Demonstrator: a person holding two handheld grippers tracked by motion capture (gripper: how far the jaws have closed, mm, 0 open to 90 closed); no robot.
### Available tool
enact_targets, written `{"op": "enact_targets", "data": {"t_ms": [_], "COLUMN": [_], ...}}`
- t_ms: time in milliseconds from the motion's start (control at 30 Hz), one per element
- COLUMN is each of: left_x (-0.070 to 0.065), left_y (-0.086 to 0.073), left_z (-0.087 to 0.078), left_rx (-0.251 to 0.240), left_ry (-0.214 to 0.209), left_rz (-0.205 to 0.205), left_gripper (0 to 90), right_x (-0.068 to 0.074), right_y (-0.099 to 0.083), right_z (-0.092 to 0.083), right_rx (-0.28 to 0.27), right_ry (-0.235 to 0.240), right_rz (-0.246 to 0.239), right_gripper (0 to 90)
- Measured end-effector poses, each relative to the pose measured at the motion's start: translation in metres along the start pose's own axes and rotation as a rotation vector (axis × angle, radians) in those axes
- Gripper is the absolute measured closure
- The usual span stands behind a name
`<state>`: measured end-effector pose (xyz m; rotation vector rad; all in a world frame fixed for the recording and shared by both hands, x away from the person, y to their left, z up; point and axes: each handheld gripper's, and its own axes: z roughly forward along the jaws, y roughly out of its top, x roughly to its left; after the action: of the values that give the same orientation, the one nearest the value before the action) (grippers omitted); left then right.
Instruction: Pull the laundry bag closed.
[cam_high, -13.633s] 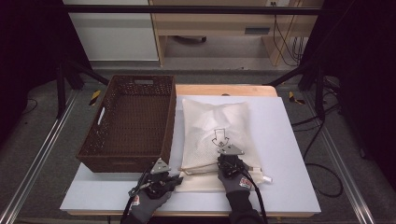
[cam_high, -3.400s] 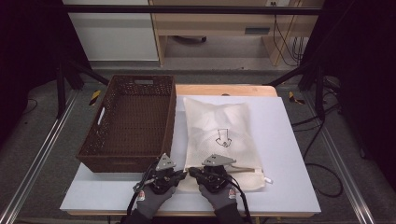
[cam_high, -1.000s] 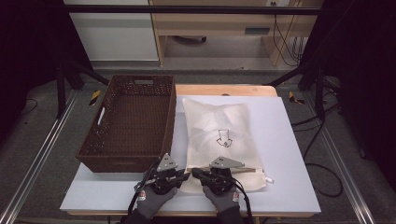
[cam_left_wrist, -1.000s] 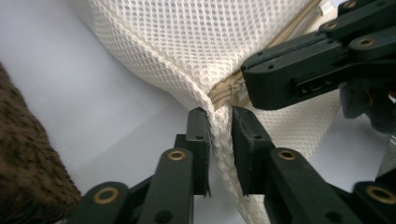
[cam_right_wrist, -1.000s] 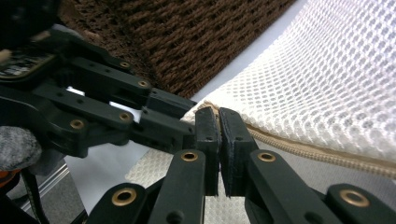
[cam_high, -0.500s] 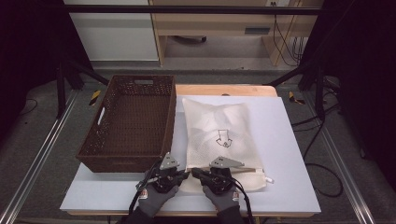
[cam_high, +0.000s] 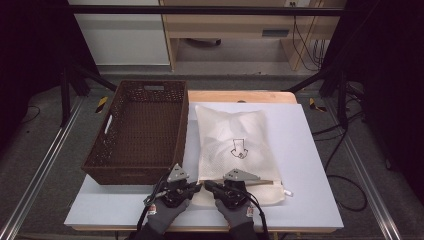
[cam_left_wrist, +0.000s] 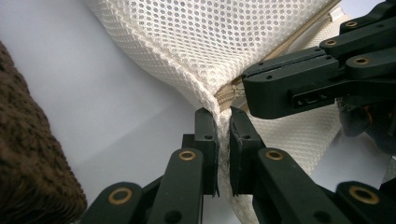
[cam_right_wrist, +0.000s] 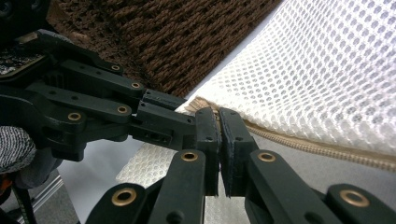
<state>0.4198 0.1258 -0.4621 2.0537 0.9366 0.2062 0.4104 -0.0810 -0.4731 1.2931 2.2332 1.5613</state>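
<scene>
moved: left gripper (cam_high: 196, 187) jaws just closed onto the mesh bag (cam_high: 235, 145) corner
right gripper (cam_high: 211, 186): clamped at the zipper (cam_right_wrist: 299, 140), probably bracing to unzip

1. Bag (cam_high: 235, 145): contents blurred behind the mesh, centre of high view; cannot tell what they are.
2. Zip (cam_left_wrist: 224, 95): its end is hidden behind the other gripper's jaw, mid left gripper view.
3. Basket (cam_right_wrist: 187, 42): cut off by the top edge, right gripper view.
4. Forearms cut off at the bottom edge, high view.
</scene>
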Motion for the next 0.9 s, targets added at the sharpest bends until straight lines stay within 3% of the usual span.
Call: {"op": "enact_targets", "data": {"t_ms": [200, 367, 633, 767, 900], "left_x": [-0.0033, -0.0039, -0.0071, -0.0022, -0.0046], "left_y": [-0.0005, -0.0013, -0.0038, -0.0011, -0.0032], "left_z": [0.0, -0.001, 0.0001, -0.0034, -0.0018], "left_rx": [0.003, -0.009, -0.014, -0.036, -0.031], "left_ry": [0.035, 0.04, 0.04, 0.019, 0.024], "left_rz": [0.006, 0.003, 0.022, -0.013, -0.003], "left_gripper": [84.8, 85.0, 85.1, 85.1, 85.1], "right_x": [-0.0003, 0.0015, -0.0034, -0.0023, 0.0005], "right_y": [-0.0016, -0.0022, 0.001, -0.002, -0.0058], "right_z": [0.0012, 0.0003, -0.0001, -0.0015, -0.0018], "right_rx": [-0.001, -0.011, -0.008, -0.013, -0.023], "right_ry": [-0.002, -0.009, -0.011, 0.001, -0.008], "right_rz": [0.014, 0.022, 0.018, 0.036, 0.054], "right_gripper": [87.4, 87.4, 87.2, 87.5, 87.5]}}
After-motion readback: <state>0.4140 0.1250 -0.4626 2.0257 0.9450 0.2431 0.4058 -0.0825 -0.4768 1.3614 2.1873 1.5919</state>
